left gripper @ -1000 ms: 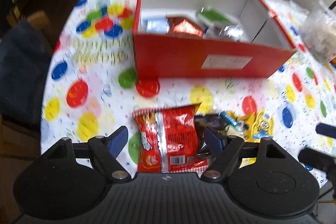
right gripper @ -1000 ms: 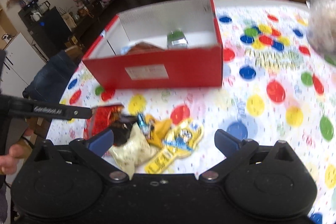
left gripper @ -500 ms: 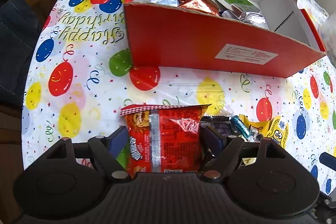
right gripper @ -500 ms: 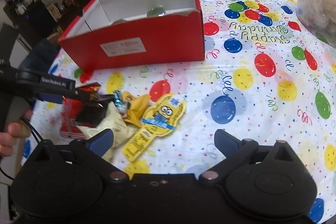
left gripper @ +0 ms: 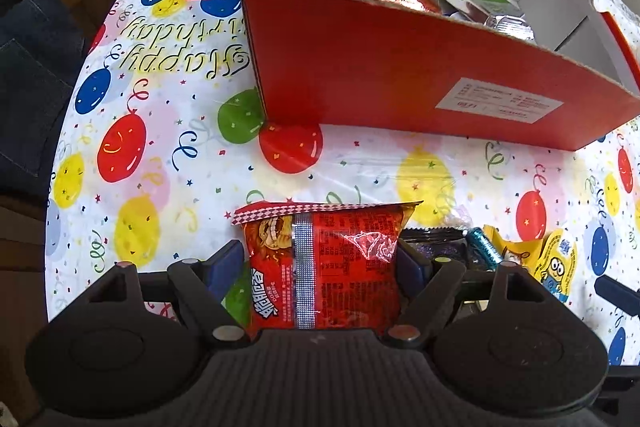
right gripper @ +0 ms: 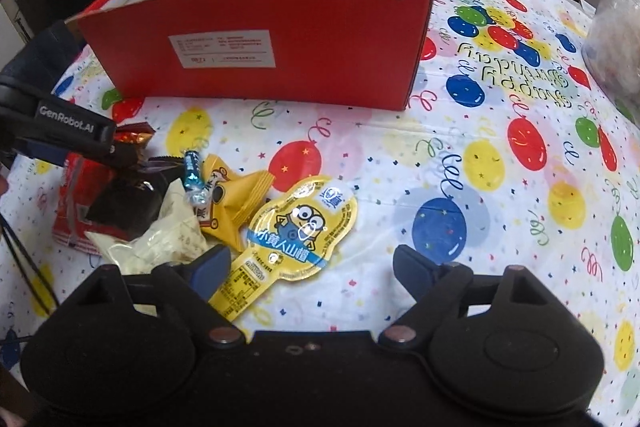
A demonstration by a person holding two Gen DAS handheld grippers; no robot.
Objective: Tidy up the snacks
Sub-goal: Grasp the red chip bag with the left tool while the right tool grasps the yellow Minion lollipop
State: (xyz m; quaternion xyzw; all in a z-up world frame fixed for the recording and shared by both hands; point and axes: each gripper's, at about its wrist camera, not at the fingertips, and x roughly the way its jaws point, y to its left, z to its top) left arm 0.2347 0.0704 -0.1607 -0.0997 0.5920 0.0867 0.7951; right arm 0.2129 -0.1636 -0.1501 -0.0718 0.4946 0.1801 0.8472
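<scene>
Left gripper (left gripper: 322, 263): jaws clamped on red snack packet (left gripper: 324, 267), glossy, checkered top seal, silver seam | Red box (left gripper: 420, 75): ahead of jaws, on counter | Right gripper (right gripper: 312, 267): jaws apart, yellow Minion pack (right gripper: 296, 231) between them.

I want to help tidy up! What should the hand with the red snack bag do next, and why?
Probably lift it and carry it forward over the near wall of the red box. The left gripper has its fingers pressed on both sides of the red snack bag, the box is open on top with other snacks already inside, and the bag is low, in front of that wall.
</scene>
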